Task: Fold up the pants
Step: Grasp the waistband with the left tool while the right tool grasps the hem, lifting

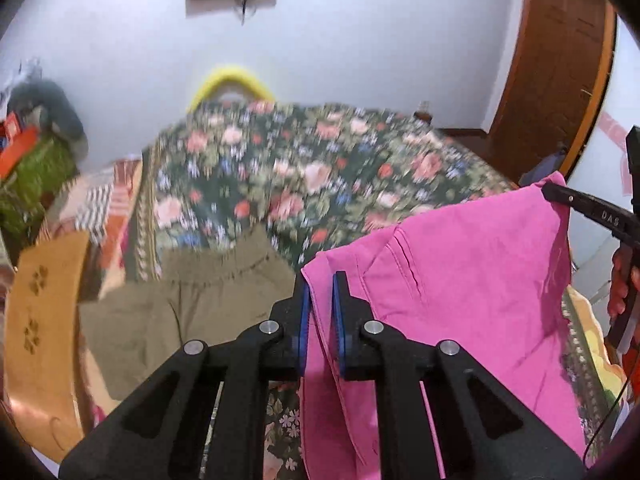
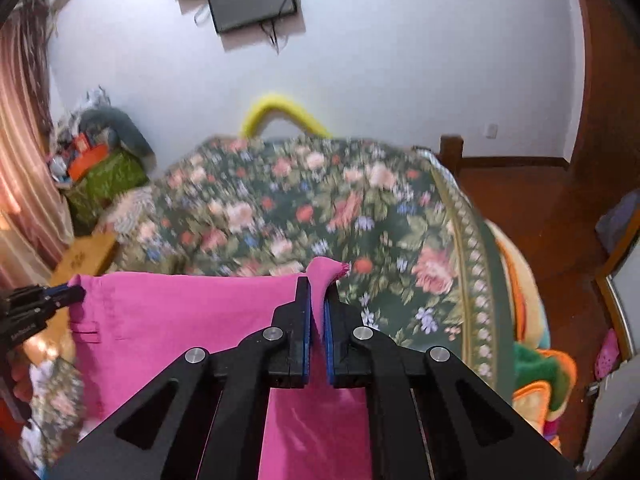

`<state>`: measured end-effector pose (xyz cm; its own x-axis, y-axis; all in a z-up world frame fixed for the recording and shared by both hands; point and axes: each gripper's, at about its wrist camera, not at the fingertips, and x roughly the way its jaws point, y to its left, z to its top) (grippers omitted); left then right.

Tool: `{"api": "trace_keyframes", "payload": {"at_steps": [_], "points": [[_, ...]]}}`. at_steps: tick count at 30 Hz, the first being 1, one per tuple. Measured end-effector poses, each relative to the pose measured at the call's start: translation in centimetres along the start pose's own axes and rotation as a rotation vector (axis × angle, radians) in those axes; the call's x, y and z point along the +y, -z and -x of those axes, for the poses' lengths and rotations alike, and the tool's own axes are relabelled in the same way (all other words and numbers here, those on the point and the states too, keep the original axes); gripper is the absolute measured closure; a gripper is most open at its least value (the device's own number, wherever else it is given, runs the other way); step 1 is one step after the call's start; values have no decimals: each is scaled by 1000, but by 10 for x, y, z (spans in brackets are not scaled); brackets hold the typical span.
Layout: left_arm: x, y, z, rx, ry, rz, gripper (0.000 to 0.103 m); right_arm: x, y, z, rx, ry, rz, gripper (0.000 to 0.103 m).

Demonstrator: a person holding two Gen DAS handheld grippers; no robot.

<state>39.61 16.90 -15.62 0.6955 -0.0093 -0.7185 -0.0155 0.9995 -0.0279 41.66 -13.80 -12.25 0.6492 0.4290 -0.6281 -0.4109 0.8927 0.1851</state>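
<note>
The pink pants (image 1: 460, 280) are held up above the floral bedspread (image 1: 280, 168), stretched between two claws. At one top corner the left gripper (image 1: 320, 280) is clenched on the cloth, which runs down between its blue pads (image 1: 305, 320); at the other corner the right gripper (image 2: 318, 284) is clamped on a small tuft of fabric that pokes out above the jaws. For the step in hand, judged to be lifting and spreading the garment before it is laid flat, both grips should be kept firm and the top edge kept taut and level, so that the legs hang free of creases; the hold at the right corner looks shallow and could slip if the cloth is pulled hard. Only in the left wrist view are an olive-green garment (image 1: 192, 300) lying on the bed and a seam or pocket line on the pink cloth to be seen, with the right gripper's tip at the far corner. Only in the right wrist view are a belt loop (image 2: 86, 330), the bedspread's bordered right edge and the wooden floor (image 2: 540, 200) beside the bed shown.
</note>
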Motion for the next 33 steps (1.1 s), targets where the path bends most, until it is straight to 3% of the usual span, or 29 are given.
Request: {"api": "trace_keyframes", "payload": {"at_steps": [6, 18, 24, 33], "points": [[-16, 11, 44, -35, -24, -51, 92, 6, 11, 56, -43, -59, 4, 99], [-28, 82, 119, -24, -32, -101, 93, 28, 97, 140, 22, -89, 12, 99], [-31, 136, 130, 33, -14, -94, 93, 42, 149, 152, 108, -75, 25, 98], [-36, 219, 115, 187, -15, -102, 93, 44, 226, 139, 282, -30, 16, 98]]}}
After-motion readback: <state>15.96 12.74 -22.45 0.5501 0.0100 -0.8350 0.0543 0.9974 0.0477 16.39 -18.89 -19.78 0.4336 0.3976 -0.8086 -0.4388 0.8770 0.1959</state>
